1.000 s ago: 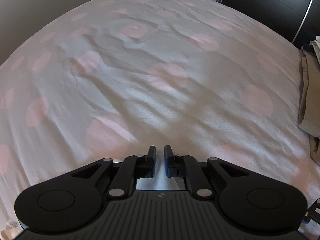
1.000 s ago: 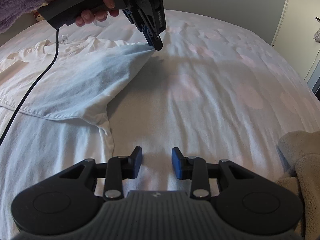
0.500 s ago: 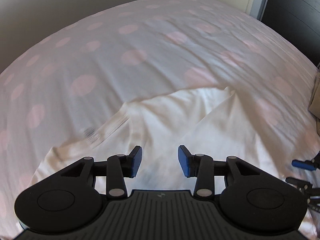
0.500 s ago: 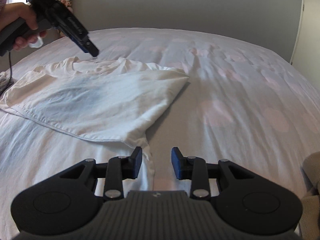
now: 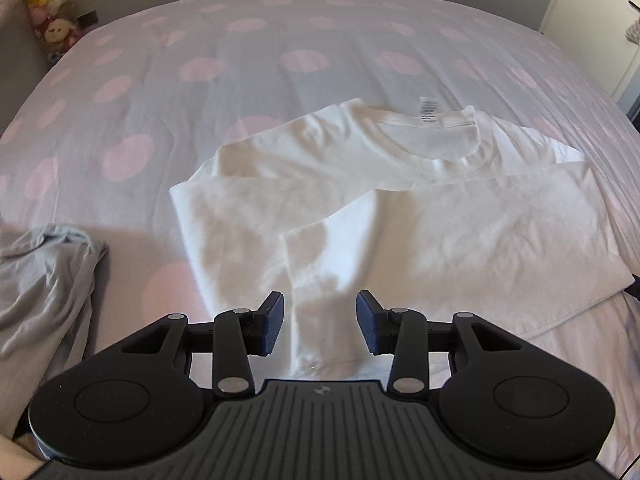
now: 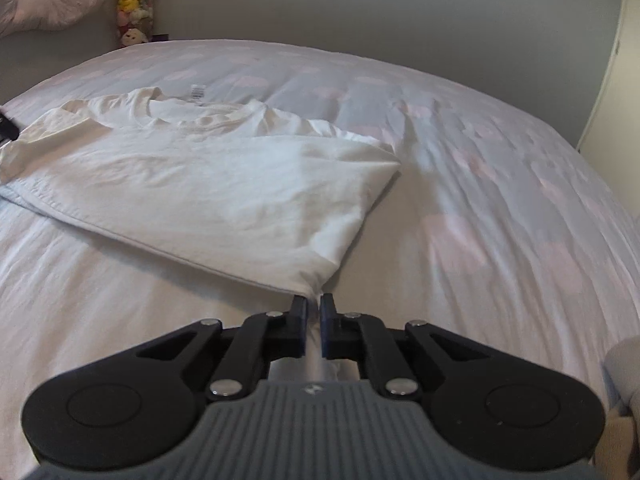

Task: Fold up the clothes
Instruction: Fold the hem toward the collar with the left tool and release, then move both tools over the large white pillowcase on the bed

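Note:
A white T-shirt (image 5: pixel 400 220) lies on the bed with its collar and label (image 5: pixel 428 110) at the far end and one side folded across its body. My left gripper (image 5: pixel 320 320) hovers over the near part of the shirt, jaws open and nothing pressed between the pads. In the right wrist view the same T-shirt (image 6: pixel 200 184) spreads to the left. My right gripper (image 6: pixel 314 304) is closing its jaws on the near corner of the folded flap, and white cloth is pinched between the pads.
The bed cover (image 5: pixel 200 68) is white with pink dots and lightly wrinkled. A crumpled grey garment (image 5: pixel 40 280) lies at the left. A beige fleece item (image 6: pixel 624 380) sits at the right edge. Plush toys (image 6: pixel 134 8) stand by the far wall.
My left gripper let go of the shirt's flap, opened and swung from the bare cover to above the shirt. My right gripper closed on the flap's near corner.

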`<action>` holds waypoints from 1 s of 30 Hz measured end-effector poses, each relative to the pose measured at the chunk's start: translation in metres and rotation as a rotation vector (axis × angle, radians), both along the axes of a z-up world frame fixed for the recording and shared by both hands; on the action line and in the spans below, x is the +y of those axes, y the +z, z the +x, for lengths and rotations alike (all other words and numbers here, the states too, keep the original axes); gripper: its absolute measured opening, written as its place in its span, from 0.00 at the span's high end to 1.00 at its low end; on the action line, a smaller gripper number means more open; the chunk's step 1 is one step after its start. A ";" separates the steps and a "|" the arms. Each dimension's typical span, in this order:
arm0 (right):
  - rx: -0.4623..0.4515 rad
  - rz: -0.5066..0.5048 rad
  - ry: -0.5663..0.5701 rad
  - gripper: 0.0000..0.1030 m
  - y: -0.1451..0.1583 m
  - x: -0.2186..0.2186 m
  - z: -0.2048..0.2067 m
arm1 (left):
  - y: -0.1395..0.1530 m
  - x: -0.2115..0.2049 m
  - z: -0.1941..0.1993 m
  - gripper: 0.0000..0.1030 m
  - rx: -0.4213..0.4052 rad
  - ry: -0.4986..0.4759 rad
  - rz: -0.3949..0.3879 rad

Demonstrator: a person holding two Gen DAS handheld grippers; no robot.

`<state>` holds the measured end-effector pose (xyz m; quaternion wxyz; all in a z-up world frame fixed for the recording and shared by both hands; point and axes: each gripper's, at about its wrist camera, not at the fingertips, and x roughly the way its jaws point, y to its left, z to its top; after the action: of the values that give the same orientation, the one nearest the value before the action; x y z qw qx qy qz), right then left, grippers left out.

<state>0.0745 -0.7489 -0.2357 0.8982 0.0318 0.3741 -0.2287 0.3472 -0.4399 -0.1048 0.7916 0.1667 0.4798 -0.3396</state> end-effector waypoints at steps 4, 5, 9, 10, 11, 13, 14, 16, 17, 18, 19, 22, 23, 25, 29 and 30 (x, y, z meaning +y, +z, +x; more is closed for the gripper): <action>0.037 0.003 -0.058 1.00 -0.005 -0.008 -0.003 | -0.009 0.015 0.011 0.59 0.062 0.043 -0.064; 0.033 0.013 -0.061 1.00 -0.006 -0.009 -0.005 | -0.012 0.016 0.014 0.59 0.077 0.050 -0.076; 0.030 0.011 -0.063 0.99 -0.007 -0.008 -0.004 | -0.020 0.007 0.030 0.59 0.080 0.089 -0.103; 0.032 0.003 -0.059 0.99 -0.008 -0.007 -0.004 | -0.021 0.003 0.034 0.59 0.074 0.098 -0.106; 0.033 -0.005 -0.055 0.98 -0.009 -0.006 -0.004 | -0.024 -0.001 0.038 0.59 0.068 0.106 -0.104; 0.026 -0.019 -0.052 0.95 -0.008 -0.005 -0.003 | -0.030 -0.009 0.045 0.59 0.059 0.110 -0.092; 0.022 -0.024 -0.052 0.95 -0.008 -0.004 -0.003 | -0.034 -0.013 0.047 0.59 0.055 0.105 -0.076; 0.013 -0.028 -0.055 0.95 -0.009 -0.006 -0.003 | -0.040 -0.020 0.047 0.70 0.029 0.090 -0.049; 0.009 -0.030 -0.056 0.95 -0.009 -0.006 -0.003 | -0.041 -0.022 0.045 0.80 0.007 0.078 -0.044; 0.008 -0.031 -0.058 0.94 -0.010 -0.007 -0.003 | -0.041 -0.024 0.042 0.88 -0.018 0.068 -0.040; 0.005 -0.031 -0.063 0.91 -0.010 -0.008 -0.004 | -0.039 -0.025 0.038 0.98 -0.048 0.060 -0.034; -0.003 -0.034 -0.076 0.85 -0.009 -0.009 -0.006 | -0.031 -0.026 0.029 1.00 -0.124 0.036 -0.013; -0.003 -0.034 -0.080 0.82 -0.009 -0.010 -0.006 | -0.029 -0.024 0.030 1.00 -0.141 0.041 -0.005; 0.000 -0.035 -0.087 0.79 -0.009 -0.010 -0.005 | -0.027 -0.020 0.037 1.00 -0.148 0.062 0.005; 0.003 -0.033 -0.087 0.76 -0.010 -0.010 -0.005 | -0.031 -0.014 0.040 1.00 -0.161 0.086 0.039; 0.005 -0.031 -0.090 0.75 -0.011 -0.011 -0.006 | -0.032 -0.012 0.040 0.99 -0.163 0.090 0.041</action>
<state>0.0685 -0.7594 -0.2465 0.8865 0.0340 0.3707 -0.2748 0.3871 -0.4522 -0.1365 0.8389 0.1881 0.4278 -0.2791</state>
